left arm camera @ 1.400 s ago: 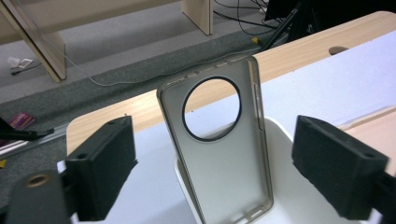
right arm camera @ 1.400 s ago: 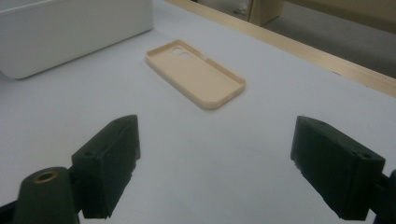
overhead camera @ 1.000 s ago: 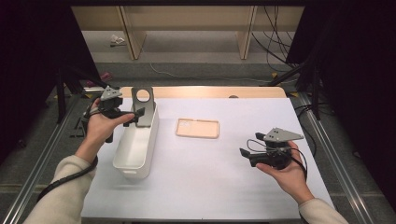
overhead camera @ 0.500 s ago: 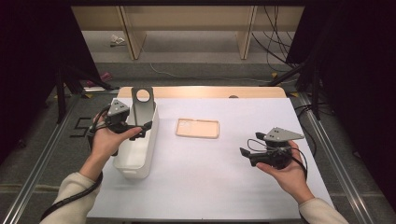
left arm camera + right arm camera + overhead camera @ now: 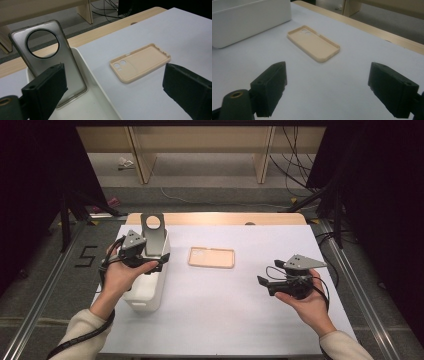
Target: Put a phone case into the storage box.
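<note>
High view: the left gripper [image 5: 159, 264] hovers over the white bin [image 5: 146, 285] at the table's [image 5: 240, 320] 9 o'clock side, while the right gripper [image 5: 261, 284] rests low at 4 o'clock, its jaws pointing toward the centre. The beige phone case [image 5: 211, 257] lies flat at the table's middle, well apart from both tools.

Left gripper view: the jaws stand wide with nothing between them. A grey phone case [image 5: 50, 57] leans upright against the bin's far wall at 10 o'clock; the beige case [image 5: 140, 62] lies open side up at 1 o'clock, beyond the bin's rim [image 5: 95, 80].

Right gripper view: the jaws are likewise spread wide and empty, the beige case [image 5: 314, 43] ahead at 11 o'clock. A good pick would probably straddle one raised long edge, approach low, and close gently so the thin wall does not slide or flex.
</note>
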Tool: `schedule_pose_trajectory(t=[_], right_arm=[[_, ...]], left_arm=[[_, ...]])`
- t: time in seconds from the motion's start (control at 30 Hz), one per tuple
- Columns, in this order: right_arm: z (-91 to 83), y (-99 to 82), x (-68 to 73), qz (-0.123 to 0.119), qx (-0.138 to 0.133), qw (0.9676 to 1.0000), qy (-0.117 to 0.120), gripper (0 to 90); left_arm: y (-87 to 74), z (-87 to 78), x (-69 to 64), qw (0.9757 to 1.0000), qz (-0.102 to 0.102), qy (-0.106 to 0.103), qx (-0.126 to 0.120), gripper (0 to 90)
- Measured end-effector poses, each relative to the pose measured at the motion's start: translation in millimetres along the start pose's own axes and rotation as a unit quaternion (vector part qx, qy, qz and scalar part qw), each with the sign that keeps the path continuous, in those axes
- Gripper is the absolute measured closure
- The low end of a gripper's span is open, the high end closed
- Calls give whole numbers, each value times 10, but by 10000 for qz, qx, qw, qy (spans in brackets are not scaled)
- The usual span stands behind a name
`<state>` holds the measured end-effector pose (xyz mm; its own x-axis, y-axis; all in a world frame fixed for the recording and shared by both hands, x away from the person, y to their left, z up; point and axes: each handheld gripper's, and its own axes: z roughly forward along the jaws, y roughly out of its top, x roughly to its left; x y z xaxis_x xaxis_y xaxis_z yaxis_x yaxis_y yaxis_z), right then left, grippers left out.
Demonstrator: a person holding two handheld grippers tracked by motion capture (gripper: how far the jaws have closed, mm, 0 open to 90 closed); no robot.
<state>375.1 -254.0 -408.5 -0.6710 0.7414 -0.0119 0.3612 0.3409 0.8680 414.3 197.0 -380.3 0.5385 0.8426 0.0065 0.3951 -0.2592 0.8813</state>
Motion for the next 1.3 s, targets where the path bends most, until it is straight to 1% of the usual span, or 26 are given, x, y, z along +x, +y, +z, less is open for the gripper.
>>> schedule_pose_trajectory(t=[0.13,0.23,0.43,0.5,0.77,0.8,0.9,0.93,0.97,1.0,1.07,1.1,1.17,1.2,1.23,1.3], right_arm=[[-13,-5,-15,38,-18,10000,-22,162],[-15,-7,-20,49,-18,10000,-26,163],[-13,-9,-9,37,-4,10000,-10,163],[-16,-10,-10,40,-13,10000,-14,163],[-8,0,-16,50,-15,10000,-23,162],[1,-1,-22,58,-22,10000,-28,162],[-1,-1,-33,97,-7,9999,-43,162],[-6,1,-33,100,-18,9999,-46,162],[-14,4,-30,108,-28,9999,-46,162],[-20,1,-26,94,-34,9999,-40,162],[-34,-11,-26,104,-22,9999,-40,162],[-37,-12,-28,120,-24,9999,-37,162],[-44,-11,-29,133,-55,9999,-62,162],[-47,-10,-29,126,-49,9999,-67,161],[-49,-8,-27,128,-50,9999,-70,162],[-49,-6,-26,132,-48,9999,-77,162]], left_arm=[[14,5,-46,10000,41,-79,-21,53],[6,24,-77,9999,75,-140,13,57],[3,34,-91,9998,109,-146,53,60],[7,32,-95,9998,83,-151,30,60],[22,38,-116,9997,124,-195,3,62],[24,37,-124,9997,125,-192,-31,65],[29,34,-165,9996,140,-220,-111,99],[35,43,-202,9995,140,-225,-185,139],[44,57,-239,9994,159,-245,-205,183],[55,68,-285,9992,221,-272,-206,237],[85,93,-378,9988,247,-313,-283,418],[108,118,-435,9986,280,-359,-281,490],[165,213,-565,9980,313,-514,-204,673],[191,269,-626,9980,324,-524,-139,771],[211,317,-673,9980,311,-540,-76,836],[267,491,-815,9972,332,-638,189,896]])
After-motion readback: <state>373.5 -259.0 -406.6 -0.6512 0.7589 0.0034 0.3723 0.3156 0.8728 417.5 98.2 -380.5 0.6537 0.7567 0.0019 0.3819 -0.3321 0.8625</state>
